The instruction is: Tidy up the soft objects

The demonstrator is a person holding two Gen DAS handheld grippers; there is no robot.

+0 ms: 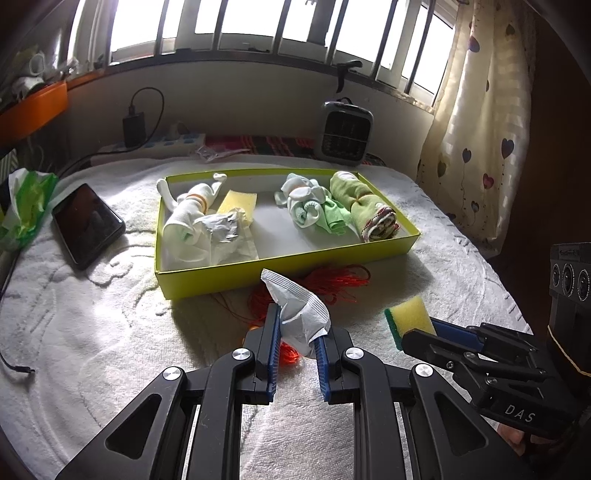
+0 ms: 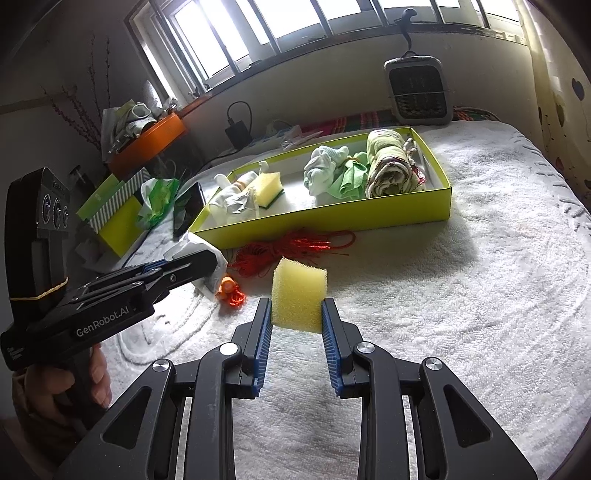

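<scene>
The left claw (image 1: 297, 332) was clamped on a crumpled white tissue (image 1: 301, 314), held above the white towel-covered bed (image 1: 92, 332) near the front wall of the yellow-green tray (image 1: 288, 267). The right claw (image 2: 297, 314) squeezed a yellow sponge (image 2: 298, 291) just beside it.

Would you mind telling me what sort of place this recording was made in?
Most likely a bedroom at home: the work surface looks like a bed under a white towel cover, below a barred window with a heart-print curtain, and a small heater stands at the far edge.
</scene>
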